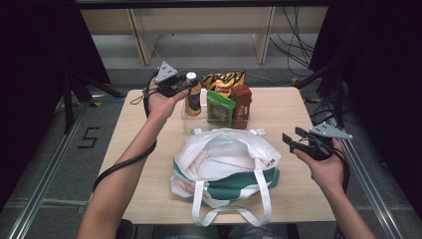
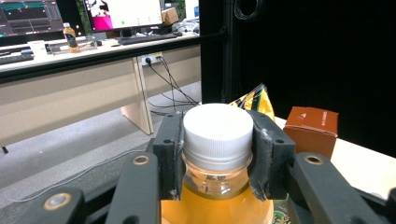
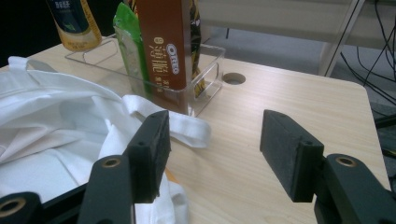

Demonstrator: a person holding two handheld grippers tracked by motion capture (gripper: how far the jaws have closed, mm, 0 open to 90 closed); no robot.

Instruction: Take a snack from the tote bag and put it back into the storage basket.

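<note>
An orange drink bottle [image 1: 193, 97] with a white cap [image 2: 218, 123] stands upright at the left end of a clear plastic tray [image 1: 186, 118]. My left gripper [image 1: 188, 83] is shut on the bottle, its pads [image 2: 170, 149] pressing both sides of the cap and neck. A white and green tote bag [image 1: 224, 164] lies open on the table in front of the tray. To the right of the bag, my right gripper [image 1: 292, 135] hovers open with nothing between its jaws; in the right gripper view [image 3: 214, 144] it points toward the tray [image 3: 205, 60] and the bag [image 3: 51, 121].
The tray also holds a green packet [image 1: 220, 107], a brown box [image 1: 242, 102] and a yellow-black crisp bag [image 1: 224, 79]. Bare wooden tabletop [image 1: 293, 107] lies right of the tray. The bag's white handles [image 1: 234, 211] hang over the near table edge.
</note>
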